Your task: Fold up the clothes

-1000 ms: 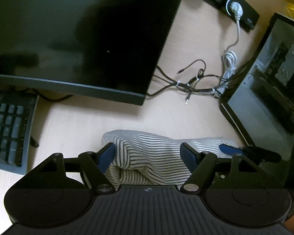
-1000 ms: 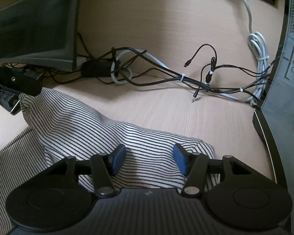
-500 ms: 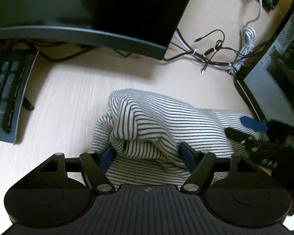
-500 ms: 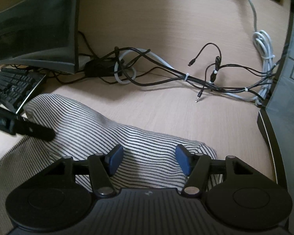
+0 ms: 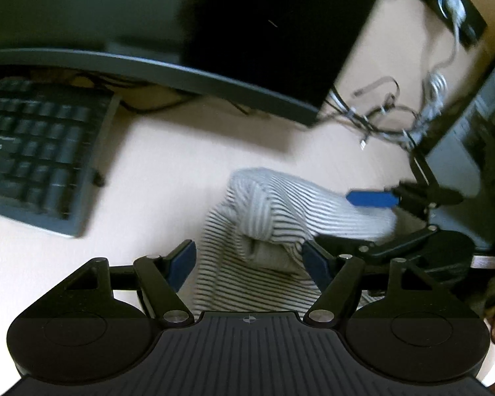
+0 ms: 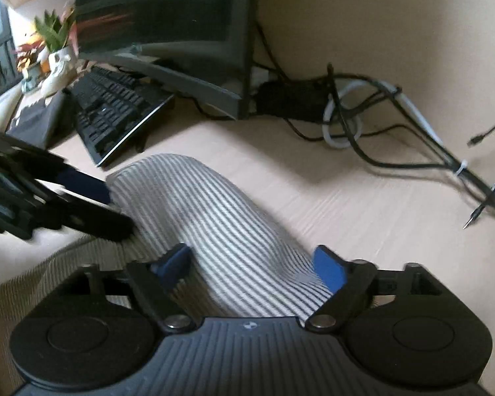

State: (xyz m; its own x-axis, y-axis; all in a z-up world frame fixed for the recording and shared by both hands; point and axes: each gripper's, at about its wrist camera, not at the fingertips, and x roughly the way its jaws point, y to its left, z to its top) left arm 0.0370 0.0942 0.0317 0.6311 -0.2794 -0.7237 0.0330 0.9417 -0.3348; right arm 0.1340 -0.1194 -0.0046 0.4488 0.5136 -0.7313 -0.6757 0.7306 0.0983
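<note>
on desk (image 5: 168, 165), bunched striped garment (image 5: 280, 204)

The left gripper (image 5: 247, 260) has its two blue fingers spread wide apart. The right gripper (image 6: 252, 265) has its fingers wide apart too. From the left camera, the right gripper sits at about 3 o'clock. From the right camera, the left one sits at 9 o'clock.
</note>
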